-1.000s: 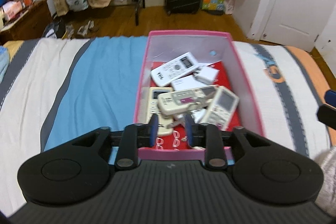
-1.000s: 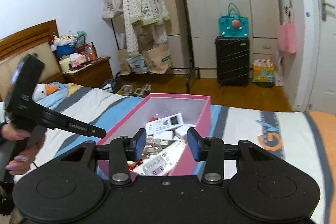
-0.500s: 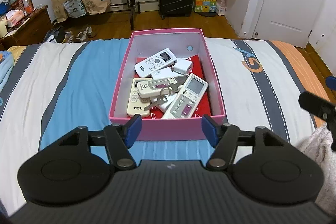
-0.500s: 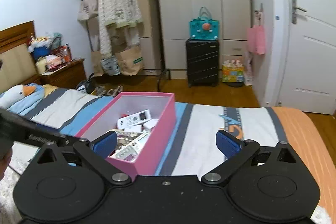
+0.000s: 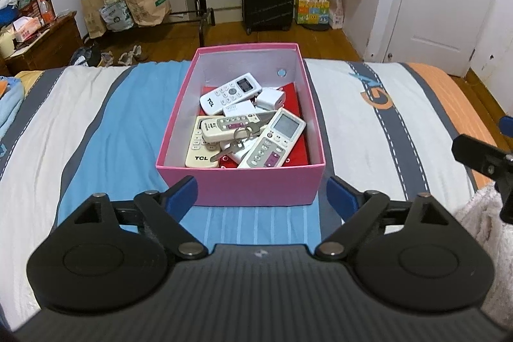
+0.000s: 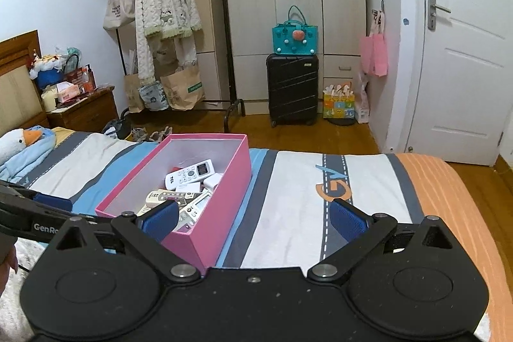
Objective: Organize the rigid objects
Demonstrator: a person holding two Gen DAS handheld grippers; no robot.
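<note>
A pink box (image 5: 256,185) (image 6: 221,210) stands on the striped bedspread. Inside lie several white and cream remotes (image 5: 229,93) (image 6: 189,173), a white charger (image 5: 271,98) and a key on a ring (image 5: 239,138). My left gripper (image 5: 261,196) hovers just short of the box's near wall; its jaws are opening, with nothing between them. My right gripper (image 6: 253,215) stands open and empty to the right of the box, over the bedspread. Part of the left gripper (image 6: 29,213) shows at the left edge of the right wrist view.
The bed (image 5: 384,124) carries a striped cover with an orange band at the right. A plush duck (image 6: 19,140) lies at the left. Beyond the bed are a black suitcase (image 6: 291,88), a clothes rack (image 6: 166,5), a nightstand (image 6: 83,111) and a white door (image 6: 465,69).
Both grippers have drawn back from the box and opened wide. The left one was nearly shut over the box's near edge; now it sits short of the box with jaws spread.
</note>
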